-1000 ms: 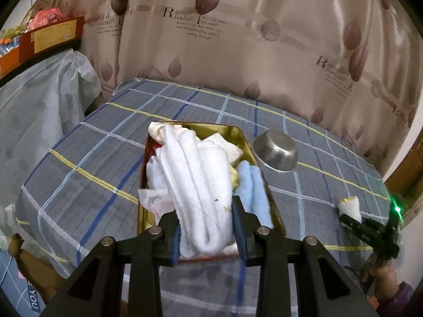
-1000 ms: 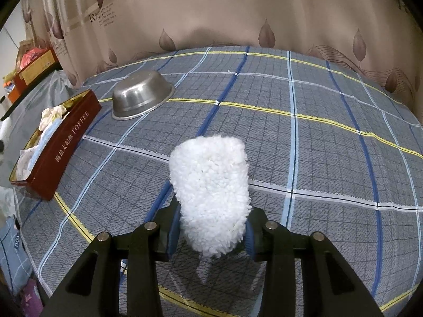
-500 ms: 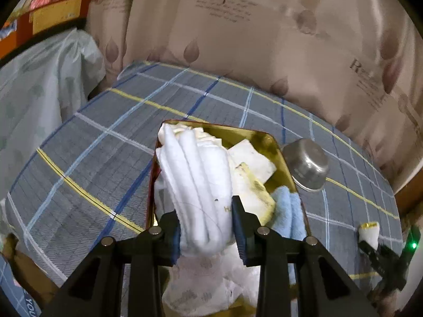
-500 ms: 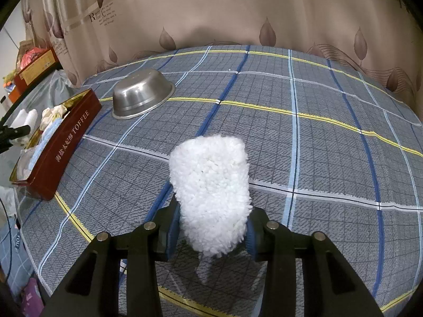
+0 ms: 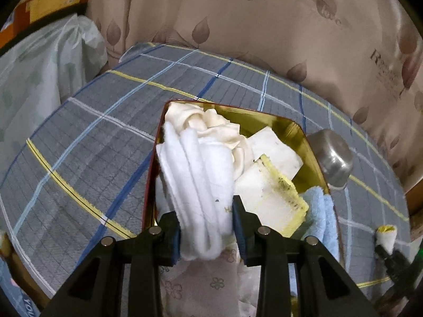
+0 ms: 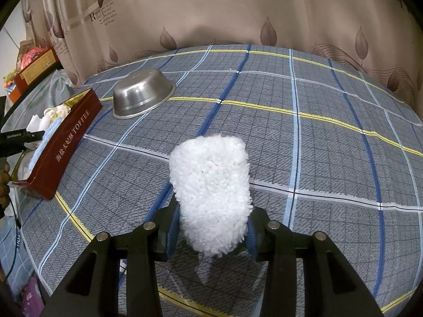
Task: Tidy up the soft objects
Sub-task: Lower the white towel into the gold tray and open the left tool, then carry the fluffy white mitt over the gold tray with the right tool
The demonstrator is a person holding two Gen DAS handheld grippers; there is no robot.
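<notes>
Your left tongs (image 5: 206, 227) grip the folded white towel (image 5: 197, 185), which has come lower into the tin (image 5: 288, 126) at frame centre over the last second; it looks ready to release. Your right tongs (image 6: 211, 229) still clamp the fluffy pad (image 6: 211, 192) above the worktop (image 6: 317, 145), lower centre.

This is a lived-in room in a home. A beige curtain (image 6: 211, 13) printed with leaves and English verse hangs behind a table under a grey checked cloth (image 6: 317, 137). A red toffee tin (image 6: 71, 137) and an upturned steel bowl (image 6: 142, 97) sit on it. To one side, boxes (image 5: 47, 8) are stacked above something draped in plastic sheet (image 5: 39, 74).
</notes>
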